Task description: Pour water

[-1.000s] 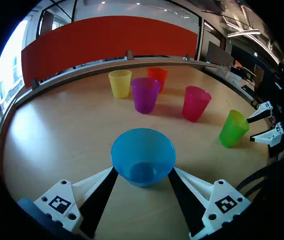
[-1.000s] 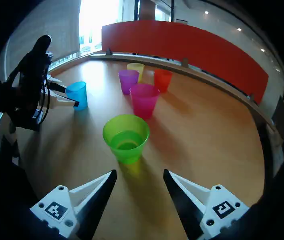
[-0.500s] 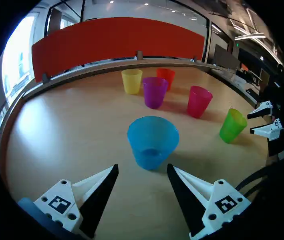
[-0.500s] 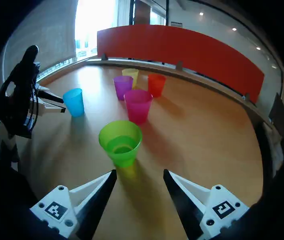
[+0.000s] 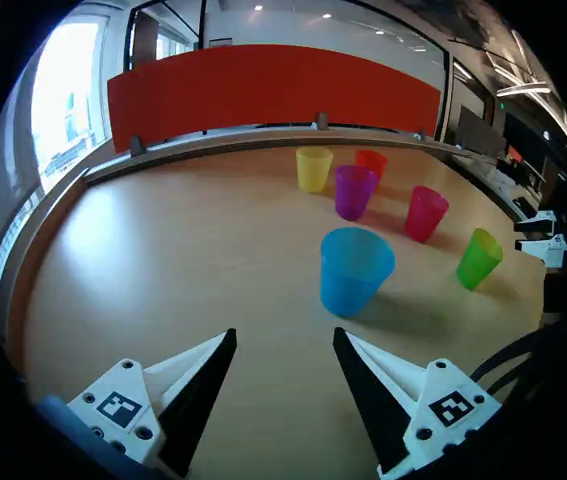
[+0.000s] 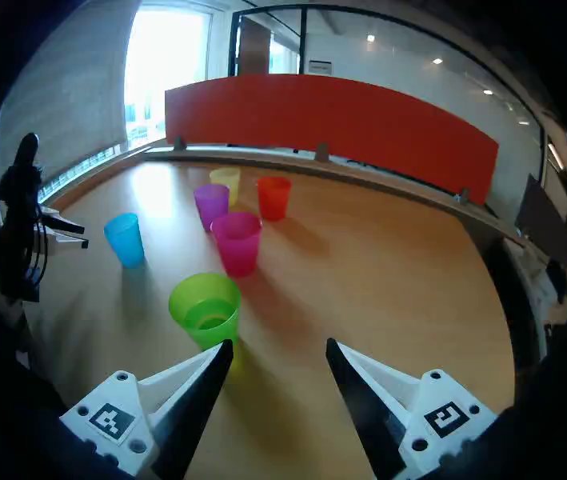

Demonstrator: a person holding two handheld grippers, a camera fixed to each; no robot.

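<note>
In the left gripper view a blue cup [image 5: 354, 270] stands upright on the wooden table [image 5: 163, 264], ahead of my open left gripper [image 5: 281, 340] and a little to the right, well apart from its fingers. A green cup [image 6: 205, 310] holding some water stands just ahead-left of my open right gripper [image 6: 277, 352] in the right gripper view, not between its fingers. The same green cup [image 5: 479, 258] appears far right in the left gripper view, near the right gripper [image 5: 541, 238]. The blue cup [image 6: 125, 238] and the left gripper [image 6: 69, 235] sit at the left of the right gripper view.
Behind stand a pink cup [image 6: 237, 242], a purple cup [image 6: 212, 205], a yellow cup [image 6: 226, 184] and an orange cup [image 6: 273, 197]. A red partition [image 6: 323, 122] runs along the table's far edge. Windows lie beyond at the left.
Both grippers have pulled back from their cups. The left gripper let go of the blue cup, which now stands farther off and to the right. The green cup has shifted left and farther away.
</note>
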